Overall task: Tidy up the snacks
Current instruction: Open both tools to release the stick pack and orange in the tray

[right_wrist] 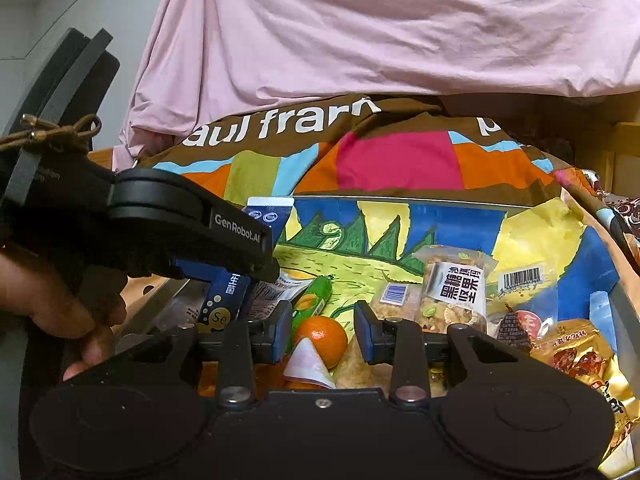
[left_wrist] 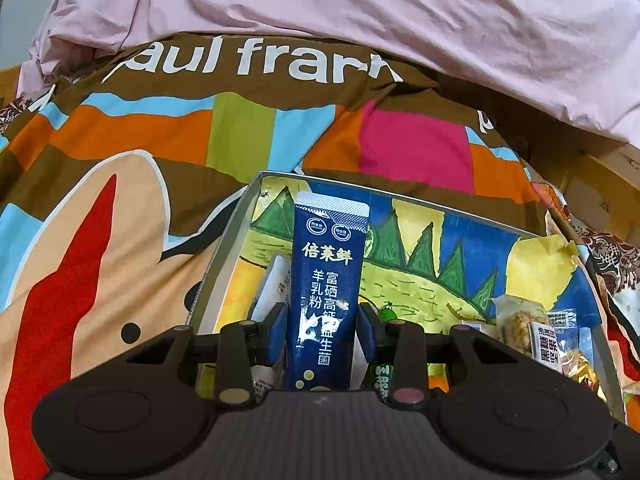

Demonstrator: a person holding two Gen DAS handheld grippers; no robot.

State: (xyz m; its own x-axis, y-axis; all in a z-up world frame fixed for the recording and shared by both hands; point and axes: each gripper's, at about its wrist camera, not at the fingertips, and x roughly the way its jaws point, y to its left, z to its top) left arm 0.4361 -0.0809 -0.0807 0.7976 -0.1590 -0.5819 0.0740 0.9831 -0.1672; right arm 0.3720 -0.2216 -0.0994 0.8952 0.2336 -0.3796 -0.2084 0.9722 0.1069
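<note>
Sorting is judged partway — a navy sachet [left_wrist: 326, 280] is pinched upright by the left hand-held gripper [left_wrist: 322, 330] over the box [left_wrist: 224, 248]'s left end; the right hand-held gripper [right_wrist: 322, 334], spread and empty, hovers above loose snacks in that box.

The left gripper [left_wrist: 322, 330] is seen pointed forward and somewhat downward, its blue-padded fingers [left_wrist: 277, 330] pressed against both sides of an upright dark blue sachet [left_wrist: 326, 280], which is held between them. In the right wrist view the same gripper is shown from the side at the left, carried by a bare hand [right_wrist: 68, 308] wrapped around its grip from below. The right gripper [right_wrist: 322, 330] is tilted slightly downward, its fingers [right_wrist: 370, 334] set apart with a gap between them, and nothing is clamped by the pads.
</note>
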